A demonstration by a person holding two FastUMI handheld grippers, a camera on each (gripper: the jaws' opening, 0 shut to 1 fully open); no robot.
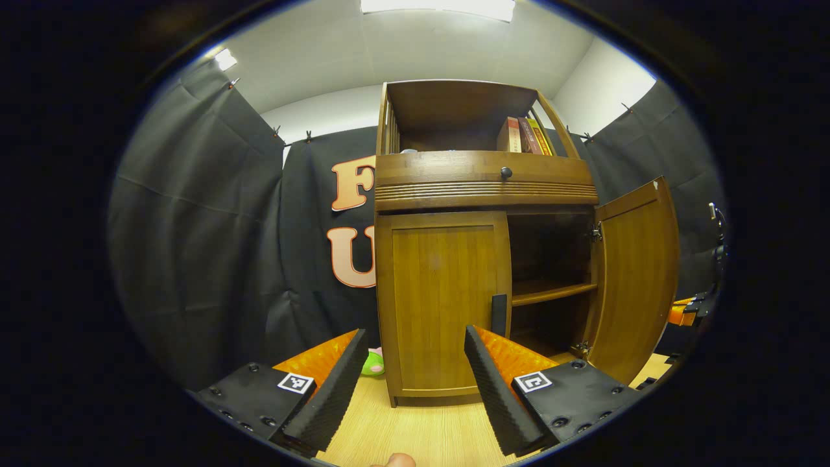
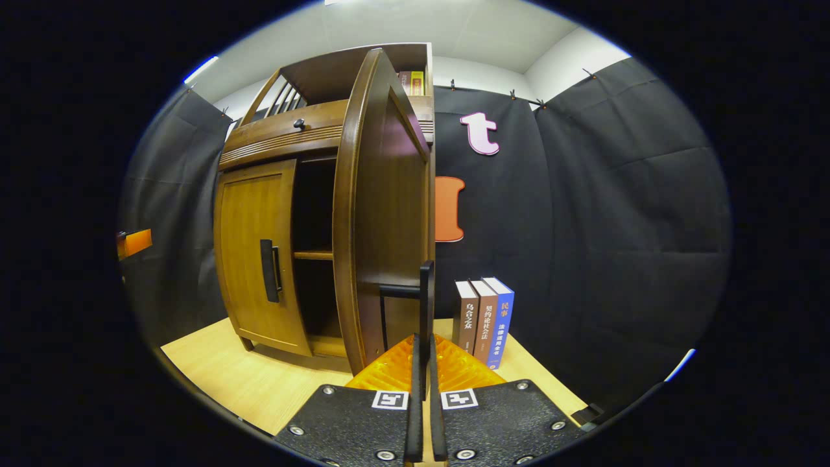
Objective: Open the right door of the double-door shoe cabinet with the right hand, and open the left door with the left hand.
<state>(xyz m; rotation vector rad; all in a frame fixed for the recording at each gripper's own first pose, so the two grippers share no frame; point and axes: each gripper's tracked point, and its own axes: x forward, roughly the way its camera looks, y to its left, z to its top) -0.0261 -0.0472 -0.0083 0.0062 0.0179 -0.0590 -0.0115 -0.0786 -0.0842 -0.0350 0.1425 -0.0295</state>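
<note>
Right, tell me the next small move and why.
Probably bring the left gripper forward so its open fingers straddle the left door's handle. The right door already stands swung open, with the right gripper shut on its handle, while the left door is closed.

The left gripper view looks low and straight at the front of the shoe cabinet [image 1: 483,240] from near, just above the tabletop [image 1: 415,428]. The right gripper view sits close against the edge of the open right door [image 2: 382,214], facing along it. Both views share the cabinet front, the closed left door [image 1: 441,305] and the black booth wall.
</note>
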